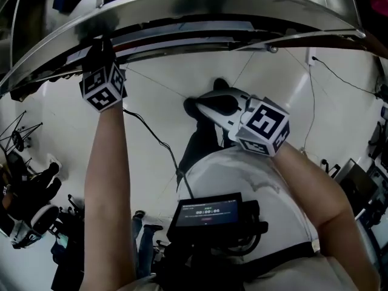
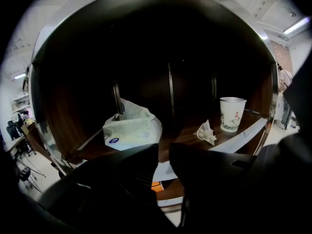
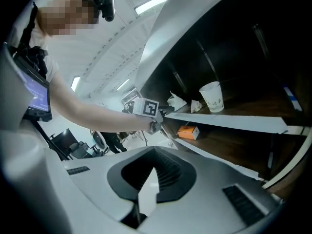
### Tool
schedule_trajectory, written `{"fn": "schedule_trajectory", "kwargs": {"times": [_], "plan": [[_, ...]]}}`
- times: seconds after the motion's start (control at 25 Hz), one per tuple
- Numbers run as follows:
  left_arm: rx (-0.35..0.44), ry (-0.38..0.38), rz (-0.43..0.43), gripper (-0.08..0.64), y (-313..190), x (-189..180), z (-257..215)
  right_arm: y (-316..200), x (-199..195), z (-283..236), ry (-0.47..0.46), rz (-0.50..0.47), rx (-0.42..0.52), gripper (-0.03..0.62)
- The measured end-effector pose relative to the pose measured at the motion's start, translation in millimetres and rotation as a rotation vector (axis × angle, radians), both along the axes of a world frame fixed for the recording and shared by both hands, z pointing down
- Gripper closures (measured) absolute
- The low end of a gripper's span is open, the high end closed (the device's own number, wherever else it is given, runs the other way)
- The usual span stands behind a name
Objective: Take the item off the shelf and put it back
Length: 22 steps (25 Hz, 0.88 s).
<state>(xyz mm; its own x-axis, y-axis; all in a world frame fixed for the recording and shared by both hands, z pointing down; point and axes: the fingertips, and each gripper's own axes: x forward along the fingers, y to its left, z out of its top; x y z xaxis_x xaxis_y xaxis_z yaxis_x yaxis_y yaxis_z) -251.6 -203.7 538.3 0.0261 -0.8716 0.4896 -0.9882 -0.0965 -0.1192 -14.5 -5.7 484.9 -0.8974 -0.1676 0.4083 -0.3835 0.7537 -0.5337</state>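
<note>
Both empty: left gripper [image 2: 164,147] fingers barely apart, right gripper [image 3: 155,169] fingers together; bag [image 2: 131,129], tissue [image 2: 206,132], cup [image 2: 231,114] ahead.

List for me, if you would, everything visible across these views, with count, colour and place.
shelf: one, dark wood with pale edges, ahead of both grippers
paper cup: one, white with print, upright on the upper board, right
crumpled paper: one, white, just left of the cup, apart from it
soft pack: one, white with a blue mark, upper board, left
box: one, orange, lower board
screen device: one, black, at the person's chest
left gripper: one, jaws look dark, narrowly apart, nothing between, aimed at the upper board
right gripper: one, pale grey, jaws together, empty, held below the boards
</note>
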Motion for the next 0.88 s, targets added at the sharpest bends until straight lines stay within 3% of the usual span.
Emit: {"fn": "schedule_trajectory", "kwargs": {"times": [0.2,0.4,0.56,0.88], "plan": [[0.011,-0.035,-0.037,0.402,-20.7,-10.9,-1.3,1.1,10.0,5.7,0.011,0.026,-0.008,0.586],[-0.011,-0.064,-0.042,0.397,-36.6,-11.5,9.3,3.7,17.2,10.5,0.024,0.046,-0.016,0.586],[-0.044,-0.1,-0.08,0.531,-34.3,-20.2,15.8,2.5,20.4,9.8,0.029,0.053,-0.012,0.586],[-0.024,-0.101,-0.061,0.549,-18.8,-18.6,4.7,2.2,12.1,8.7,0.023,0.039,0.001,0.586]]}}
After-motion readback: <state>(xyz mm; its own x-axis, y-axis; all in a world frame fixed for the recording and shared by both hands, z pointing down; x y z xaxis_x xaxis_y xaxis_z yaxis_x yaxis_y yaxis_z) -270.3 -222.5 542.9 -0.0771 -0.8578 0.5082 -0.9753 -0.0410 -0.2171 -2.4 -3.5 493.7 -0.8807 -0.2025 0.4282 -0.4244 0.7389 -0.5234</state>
